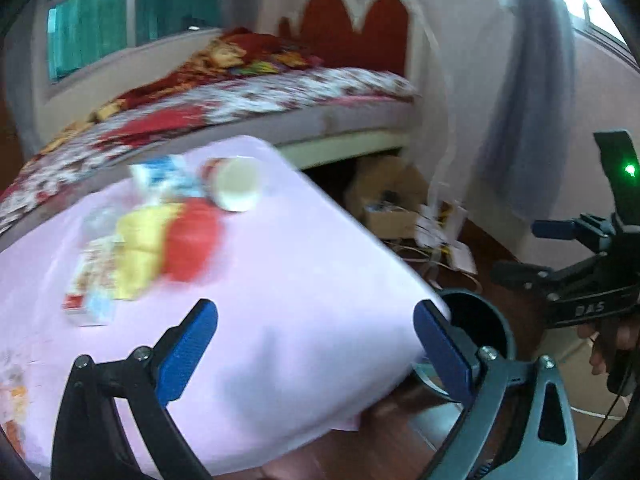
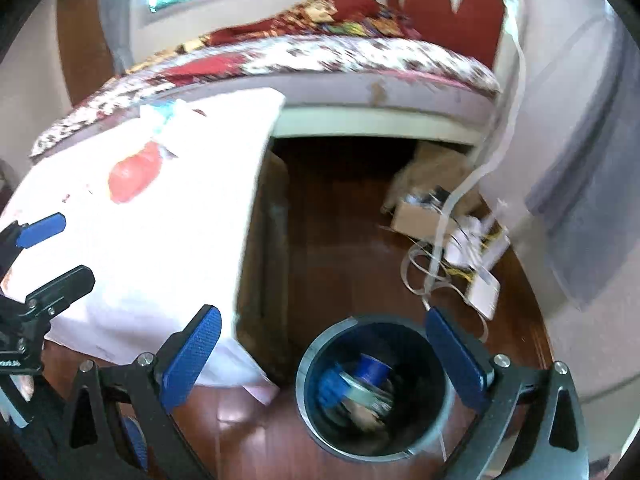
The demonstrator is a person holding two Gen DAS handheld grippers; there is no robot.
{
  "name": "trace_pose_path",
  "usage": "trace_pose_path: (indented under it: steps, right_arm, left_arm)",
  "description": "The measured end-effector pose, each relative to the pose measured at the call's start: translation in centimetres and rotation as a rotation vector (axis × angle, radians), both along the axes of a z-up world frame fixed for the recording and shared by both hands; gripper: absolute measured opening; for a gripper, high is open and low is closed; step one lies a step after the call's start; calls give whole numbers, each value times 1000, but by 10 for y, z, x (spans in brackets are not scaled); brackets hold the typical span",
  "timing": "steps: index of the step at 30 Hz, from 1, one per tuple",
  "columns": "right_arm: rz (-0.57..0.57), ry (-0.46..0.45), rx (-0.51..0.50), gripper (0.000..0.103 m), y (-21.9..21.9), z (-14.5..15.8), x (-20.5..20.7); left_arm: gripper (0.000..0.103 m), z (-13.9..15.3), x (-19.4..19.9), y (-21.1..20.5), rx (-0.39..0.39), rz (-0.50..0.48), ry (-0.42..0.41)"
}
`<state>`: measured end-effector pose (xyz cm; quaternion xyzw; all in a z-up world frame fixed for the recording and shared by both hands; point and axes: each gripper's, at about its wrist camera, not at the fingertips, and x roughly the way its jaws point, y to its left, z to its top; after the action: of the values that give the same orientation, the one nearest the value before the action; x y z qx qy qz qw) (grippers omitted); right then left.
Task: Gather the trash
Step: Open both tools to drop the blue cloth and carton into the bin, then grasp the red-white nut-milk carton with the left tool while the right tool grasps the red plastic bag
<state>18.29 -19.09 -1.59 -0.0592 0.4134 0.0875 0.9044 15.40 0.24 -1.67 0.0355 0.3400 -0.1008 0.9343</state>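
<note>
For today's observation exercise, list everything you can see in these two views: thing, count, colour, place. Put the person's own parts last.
table: one, pale pink cloth cover, beside the bed
paper cup: one, white with red print, lying on its side on the table
wrappers: a blurred pile, count unclear, red, yellow, blue and white, on the table
trash bin: one, dark, round, on the floor by the table corner, blue and white trash inside
bed: one, red floral bedding, red headboard, behind the table
cardboard boxes: brown, count unclear, under the bed
cables: white, on the wooden floor
left tool: open, blue pads, over the table
right tool: open, blue pads, above the bin
</note>
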Motion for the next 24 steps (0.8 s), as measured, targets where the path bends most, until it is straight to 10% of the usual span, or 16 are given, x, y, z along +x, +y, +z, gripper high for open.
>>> trace_pose_path:
  steps: [16,24]
  right_arm:
    - [288,-49,47,103,166,-5,30]
    - [220,-89,135,103,183,5,59]
  left_arm:
    - [98,-8,3,140,16,288,-24]
    - [98,-24,33,178,-5,362,1]
